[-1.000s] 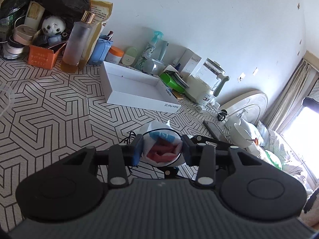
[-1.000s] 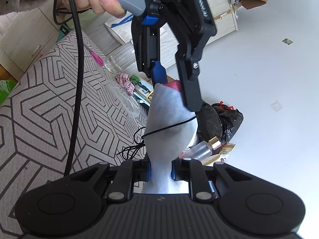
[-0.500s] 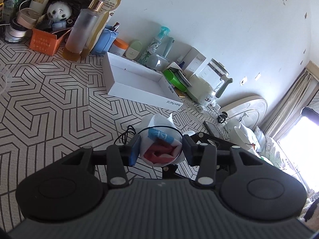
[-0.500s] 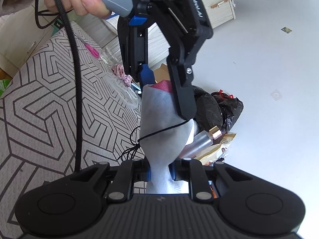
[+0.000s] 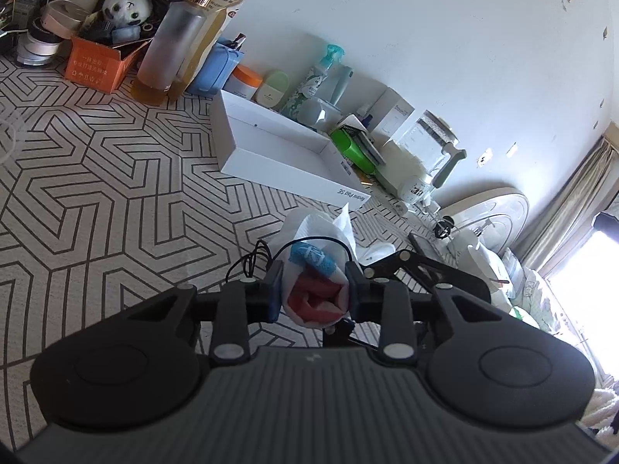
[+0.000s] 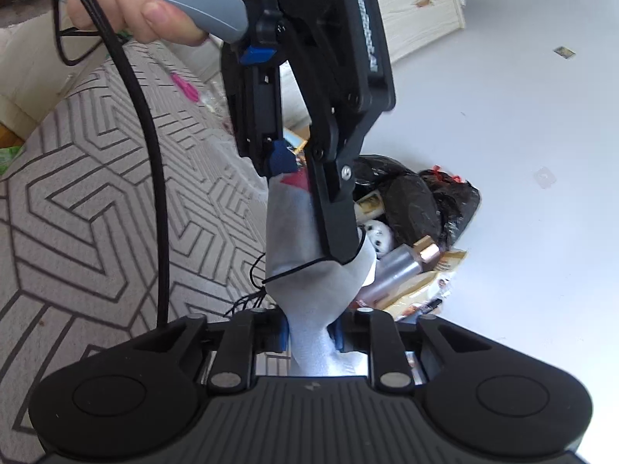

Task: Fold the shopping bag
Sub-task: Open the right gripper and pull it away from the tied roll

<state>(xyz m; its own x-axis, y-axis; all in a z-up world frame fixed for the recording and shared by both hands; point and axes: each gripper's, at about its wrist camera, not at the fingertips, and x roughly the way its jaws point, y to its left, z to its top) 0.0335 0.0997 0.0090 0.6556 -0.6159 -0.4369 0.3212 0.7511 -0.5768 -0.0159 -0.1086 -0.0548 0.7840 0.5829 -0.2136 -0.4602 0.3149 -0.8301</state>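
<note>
Table (image 5: 96, 178) w/ a geometric-line cloth is filling both views, clutter along the wall: white tray (image 5: 278, 154), orange box (image 5: 96, 63), frosted bottle (image 5: 174, 42), blender (image 5: 425, 154), black bags (image 6: 418, 201) by the wall in right wrist view.

Bag (image 6: 305, 270) – white, rolled into a slim bundle w/ red and blue print showing at one end – is hanging above the table, stretched btw the two grippers. A thin black cord (image 5: 309, 241) is looping round its middle.

Left gripper (image 5: 314, 290) is closing, jaws pressing both sides of the bag's red-printed end; the other view shows it reaching down from above, a hand (image 6: 131, 4) on its grey handle.

Right gripper (image 6: 309, 338) is opening; bag's other end is sitting btw its blue pads, which seem still against the cloth, tho can't tell how firmly.
</note>
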